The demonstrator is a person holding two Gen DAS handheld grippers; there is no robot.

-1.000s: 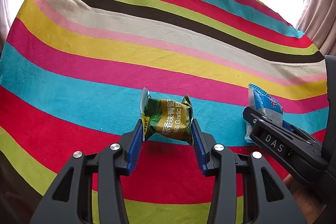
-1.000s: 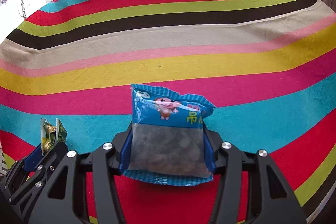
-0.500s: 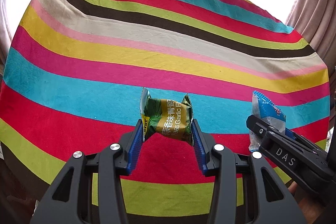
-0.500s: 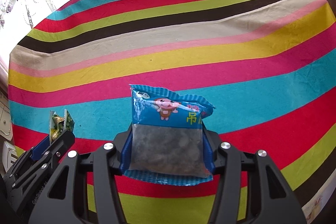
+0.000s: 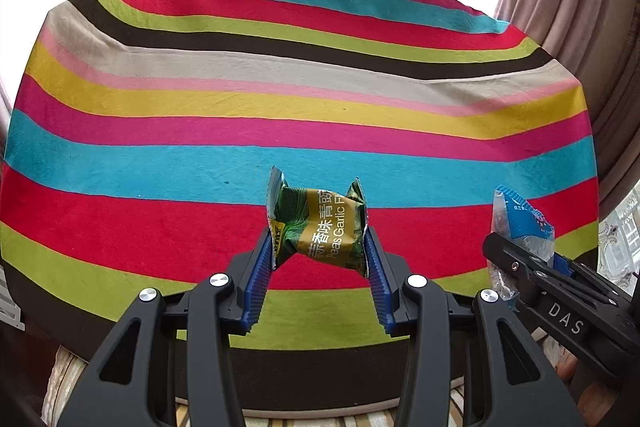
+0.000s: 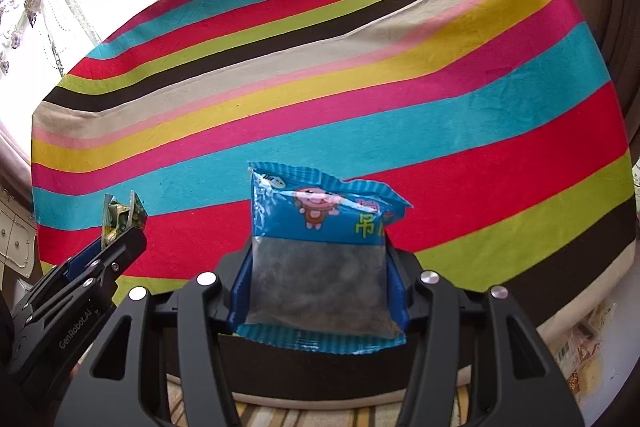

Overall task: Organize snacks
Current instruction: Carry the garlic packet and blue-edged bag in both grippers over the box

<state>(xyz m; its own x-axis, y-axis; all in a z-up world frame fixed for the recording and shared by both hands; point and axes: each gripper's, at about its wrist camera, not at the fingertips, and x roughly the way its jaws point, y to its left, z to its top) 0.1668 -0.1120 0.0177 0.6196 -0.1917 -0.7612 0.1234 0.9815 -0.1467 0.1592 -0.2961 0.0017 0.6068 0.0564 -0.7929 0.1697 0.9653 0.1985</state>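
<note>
Only from the right wrist shows the blue packet's (image 6: 320, 251) cartoon face, right gripper (image 6: 320, 267) clamping it.

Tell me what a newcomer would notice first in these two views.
The bright striped cloth fills most of both views, spread across the table under a glaring window. In the left wrist view, the left gripper pinches a crumpled green snack packet above the cloth's near edge. In the right wrist view, the right gripper clamps a blue snack bag with a cartoon figure and dark contents.
</note>
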